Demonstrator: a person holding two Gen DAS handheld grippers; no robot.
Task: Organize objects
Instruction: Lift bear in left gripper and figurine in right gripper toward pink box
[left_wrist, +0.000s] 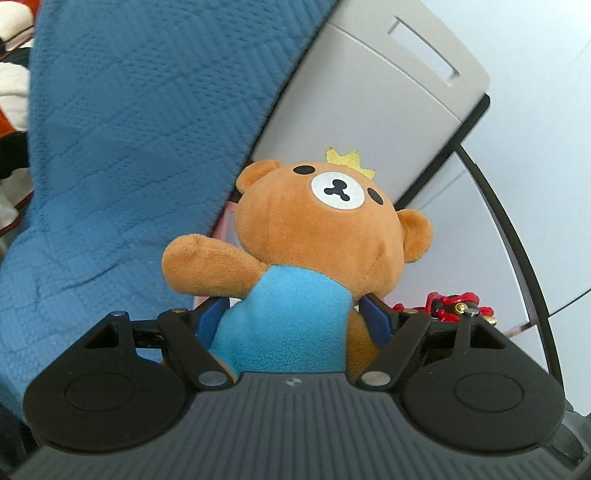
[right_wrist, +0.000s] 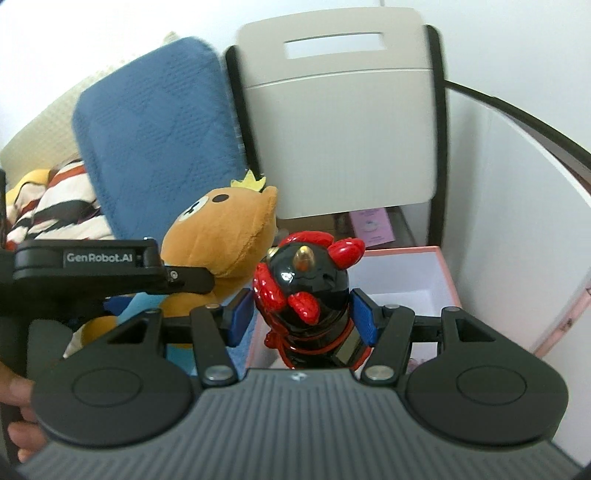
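My left gripper is shut on a brown plush bear with a blue shirt and a small yellow crown, held up in the air. The bear also shows in the right wrist view, left of centre, with the left gripper's body in front of it. My right gripper is shut on a glossy black and red figurine with a gold horn. The figurine peeks out at the right in the left wrist view. A pink box with a white inside lies open just behind the figurine.
A blue quilted cushion fills the left; it also shows in the right wrist view. A grey chair back with a handle slot stands behind. A white curved panel is at the right. Striped fabric lies far left.
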